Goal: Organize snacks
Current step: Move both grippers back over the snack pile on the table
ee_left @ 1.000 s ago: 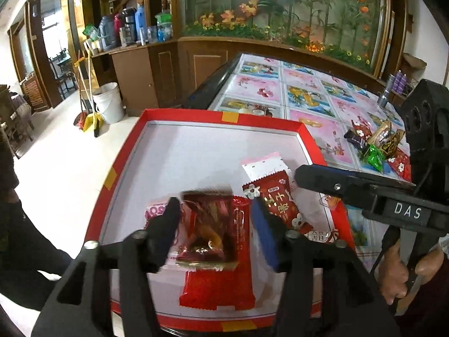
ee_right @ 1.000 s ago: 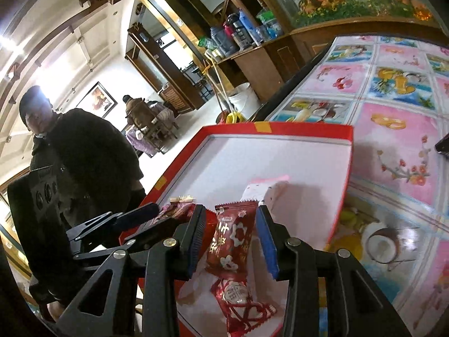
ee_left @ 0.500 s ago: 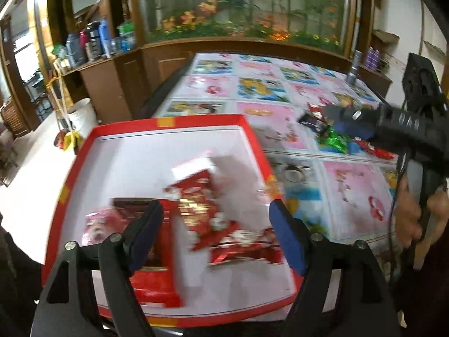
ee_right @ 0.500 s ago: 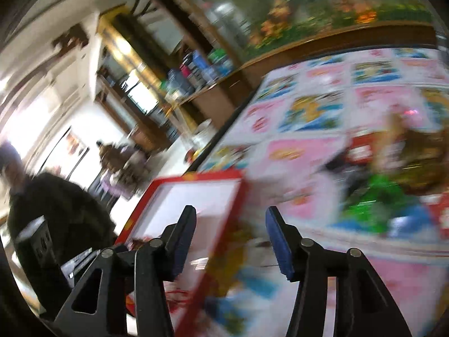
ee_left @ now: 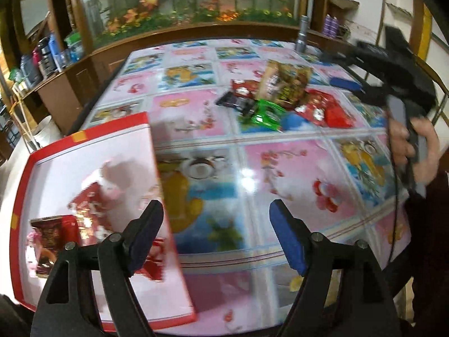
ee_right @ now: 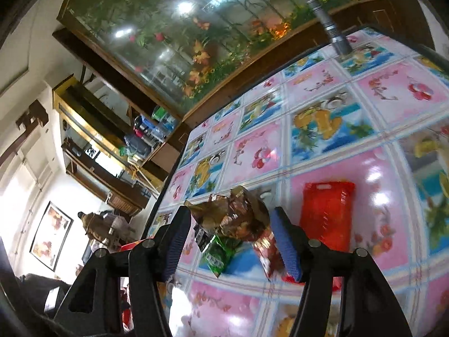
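A: While the left gripper (ee_left: 216, 236) hangs over the table (ee_left: 280, 168) just right of the red tray (ee_left: 87, 134), its jaws stand wide apart, holding nothing.

B: Snacks?

A: Several red packets (ee_left: 84, 213) lie inside the tray. A loose pile (ee_left: 280, 98) sits well beyond it.

B: Right gripper (ee_right: 228, 238)?

A: Jaws apart, bracketing a brown foil packet (ee_right: 235, 216) atop that pile; contact unclear. A green packet (ee_right: 219, 255) lies beneath.

Patterned table (ee_left: 252, 168) carries 1 red tray (ee_left: 84, 137) (left) and loose snacks (ee_left: 277, 98).
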